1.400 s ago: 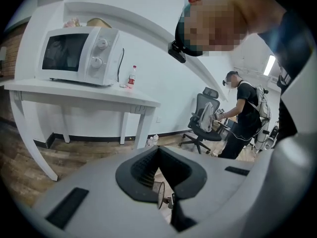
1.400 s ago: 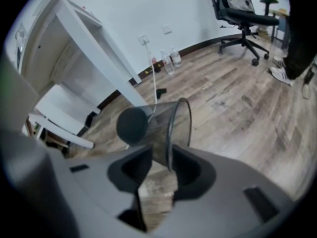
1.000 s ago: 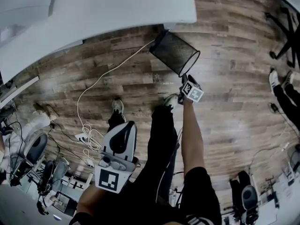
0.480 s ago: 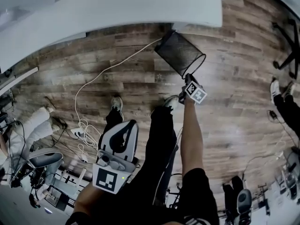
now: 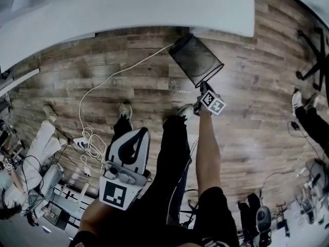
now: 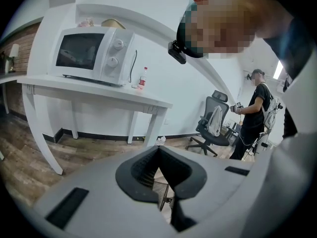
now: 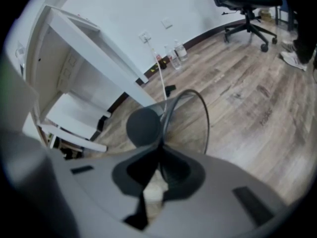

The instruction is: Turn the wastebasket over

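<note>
Wastebasket (image 5: 195, 58), a tapered bucket of black wire mesh, hangs tilted near the far edge of the wood-plank surface (image 5: 257, 122), just beside the corner of a smooth white desk (image 5: 133, 6). Its round solid base points towards the desk and its open mouth towards the person. The right tool (image 5: 203, 87) is pinching the thin wire rim (image 7: 205, 118) at the near side of the mouth; in the right gripper view the rim runs straight into the jaws. Whether the basket touches the planks cannot be told. The left tool (image 5: 138, 135) is towards the near edge, pressed together on nothing. A white cable (image 5: 115, 73) trails over the planks to a loose coil near the left edge.
</note>
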The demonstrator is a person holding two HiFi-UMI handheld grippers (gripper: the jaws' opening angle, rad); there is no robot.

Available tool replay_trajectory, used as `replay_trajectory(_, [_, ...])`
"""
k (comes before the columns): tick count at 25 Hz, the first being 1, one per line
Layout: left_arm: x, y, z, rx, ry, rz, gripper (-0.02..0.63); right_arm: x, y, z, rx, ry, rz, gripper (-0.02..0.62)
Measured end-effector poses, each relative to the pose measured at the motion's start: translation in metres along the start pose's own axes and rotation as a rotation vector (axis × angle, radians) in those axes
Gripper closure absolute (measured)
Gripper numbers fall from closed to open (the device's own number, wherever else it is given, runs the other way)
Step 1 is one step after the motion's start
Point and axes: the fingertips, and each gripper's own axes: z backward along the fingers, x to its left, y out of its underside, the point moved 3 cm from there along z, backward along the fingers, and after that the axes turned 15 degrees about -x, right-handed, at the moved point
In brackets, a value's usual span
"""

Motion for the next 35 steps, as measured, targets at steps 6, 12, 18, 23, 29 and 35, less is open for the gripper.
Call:
replay_trajectory(6, [0.017,-0.019,0.012,-0.027,-0.037,0.012,0.572,0.048,-0.025,0.002,0.009,-0.057,0.047,0.548])
replay_trajectory(12, [0.038,-0.039,0.028,-0.066,-0.100,0.041,0.572,0.092,-0.041,-0.003,0.065,-0.089,0.160,0.549])
replay_trajectory(18, [0.056,-0.044,0.054,-0.077,-0.129,0.059,0.572,0.113,-0.040,0.003,0.156,-0.078,0.334,0.549])
replay_trajectory(23, [0.074,-0.048,0.079,-0.087,-0.151,0.068,0.572,0.125,-0.034,0.014,0.228,-0.081,0.454,0.549])
replay_trajectory(29, [0.099,-0.057,0.112,-0.104,-0.177,0.087,0.572,0.147,-0.014,0.042,0.295,-0.107,0.538,0.549])
replay_trajectory(35, [0.121,-0.064,0.133,-0.105,-0.189,0.112,0.572,0.190,0.009,0.069,0.364,-0.189,0.711,0.549])
